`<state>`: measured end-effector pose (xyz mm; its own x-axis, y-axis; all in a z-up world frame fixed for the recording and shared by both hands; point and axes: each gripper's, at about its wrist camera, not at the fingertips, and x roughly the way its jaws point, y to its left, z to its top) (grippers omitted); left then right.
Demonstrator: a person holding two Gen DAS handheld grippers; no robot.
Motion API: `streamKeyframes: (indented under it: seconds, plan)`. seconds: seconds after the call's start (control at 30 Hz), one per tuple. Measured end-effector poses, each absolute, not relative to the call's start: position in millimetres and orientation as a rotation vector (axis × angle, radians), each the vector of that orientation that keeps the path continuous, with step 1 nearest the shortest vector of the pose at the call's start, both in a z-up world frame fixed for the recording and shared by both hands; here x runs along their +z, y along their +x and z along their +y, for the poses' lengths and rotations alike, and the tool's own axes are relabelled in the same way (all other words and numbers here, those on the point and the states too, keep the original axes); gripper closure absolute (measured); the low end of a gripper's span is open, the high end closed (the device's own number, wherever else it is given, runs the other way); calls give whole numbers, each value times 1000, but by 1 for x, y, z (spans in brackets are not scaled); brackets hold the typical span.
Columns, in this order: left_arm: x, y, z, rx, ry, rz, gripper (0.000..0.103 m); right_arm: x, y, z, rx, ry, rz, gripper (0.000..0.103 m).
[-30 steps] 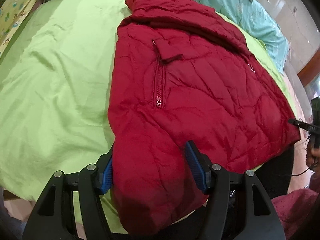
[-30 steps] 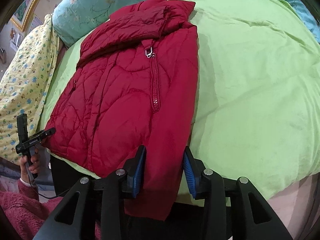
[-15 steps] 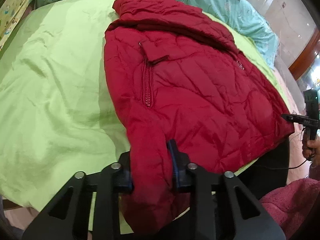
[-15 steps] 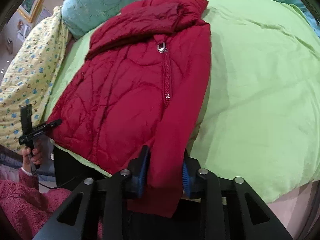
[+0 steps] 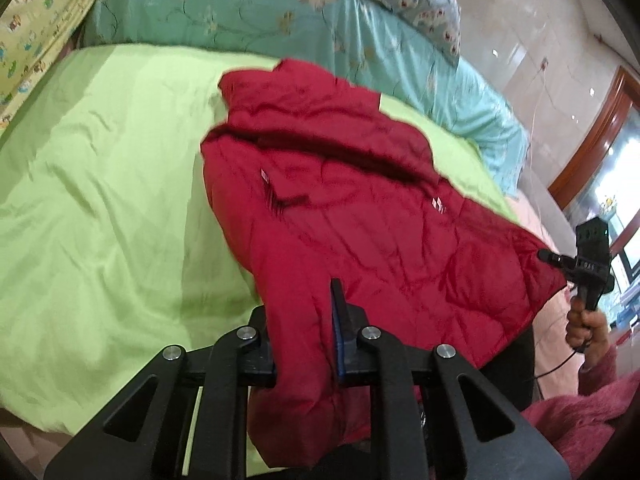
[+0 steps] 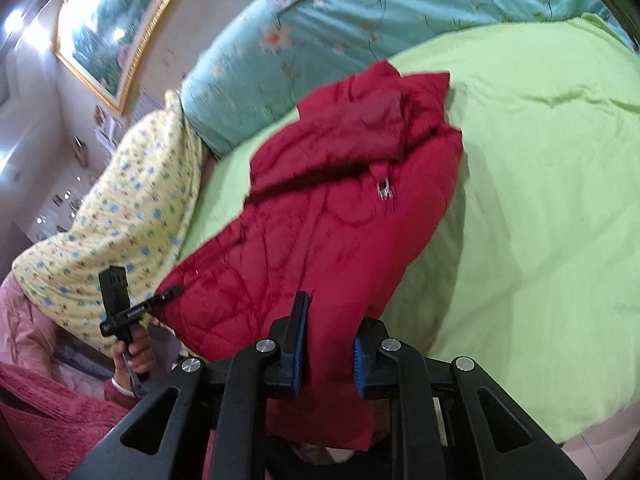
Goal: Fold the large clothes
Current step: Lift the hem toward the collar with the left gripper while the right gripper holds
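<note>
A red quilted jacket (image 5: 360, 216) lies zip-up on a lime green bedsheet (image 5: 100, 200), collar at the far end. My left gripper (image 5: 300, 306) is closing, and its pads pinch the jacket's near left hem, which hangs down through the jaws. In the right wrist view the same jacket (image 6: 340, 220) stretches away from my right gripper (image 6: 332, 320). That gripper is closing too, its blue pads (image 6: 298, 344) squeezing the near right edge. The near end of the jacket is raised off the sheet (image 6: 540, 200).
A turquoise floral quilt (image 5: 240, 12) and a yellow patterned pillow (image 6: 120, 216) line the head of the bed. A hand in a pink fleecy sleeve holds a black handled device (image 5: 588, 264) by the jacket's corner, also seen as the device (image 6: 120, 304). A framed picture (image 6: 116, 28) hangs behind.
Both grippers have closed on the jacket's near hem and risen, lifting that end. Both views have tipped upward, so the quilt, pillow and wall now show.
</note>
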<state>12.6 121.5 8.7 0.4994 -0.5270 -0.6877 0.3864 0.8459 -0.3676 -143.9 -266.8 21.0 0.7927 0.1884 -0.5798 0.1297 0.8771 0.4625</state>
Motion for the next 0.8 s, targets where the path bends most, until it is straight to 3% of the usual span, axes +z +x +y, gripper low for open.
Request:
streamKeyframes:
  seconds: [0.8]
  plan:
    - [80, 109, 102, -584, -289, 716, 89, 80, -78, -319, 1, 559, 424, 88]
